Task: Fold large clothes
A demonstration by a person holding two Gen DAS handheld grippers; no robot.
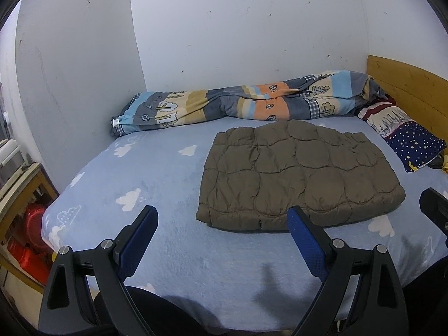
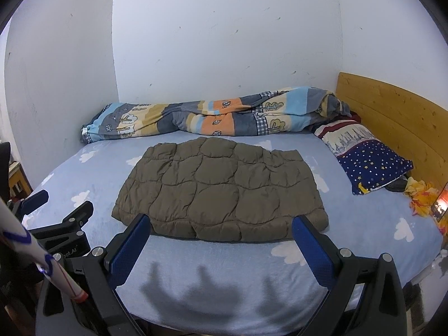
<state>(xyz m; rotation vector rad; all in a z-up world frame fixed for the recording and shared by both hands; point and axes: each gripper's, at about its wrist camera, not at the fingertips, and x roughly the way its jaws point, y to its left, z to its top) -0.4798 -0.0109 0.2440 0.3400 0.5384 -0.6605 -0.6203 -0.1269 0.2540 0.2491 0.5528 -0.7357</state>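
Jacket: a brown quilted jacket (image 1: pixel 299 176) is seen folded into a flat rectangle, lying in the middle of the bed, free of both grippers.
Sheet: a light blue sheet (image 1: pixel 173 252) with white clouds is spread under the jacket; finger-shaped shadows are cast on its near part, far more clearly in the right wrist view.
Left gripper: the left gripper (image 1: pixel 222 218) is held over the near edge of the bed, jaws wide apart, nothing between them; its right finger is overlapped with the jacket's near hem in the picture, and contact cannot be judged.
Right gripper: the right gripper (image 2: pixel 221 225) is held in front of the jacket's near edge, jaws wide apart and empty.
Blanket: a striped, rolled blanket (image 1: pixel 238 102) is laid along the far wall.
Pillow: a starred pillow (image 2: pixel 369 162) is set by the wooden headboard (image 2: pixel 392 114).
Only in the left view: red tubs (image 1: pixel 28 238) are shown under a shelf beside the bed.
Only in the right view: a yellow bundle (image 2: pixel 422 198) is shown beyond the pillow, and a white sleeve (image 2: pixel 36 252) at the left edge.
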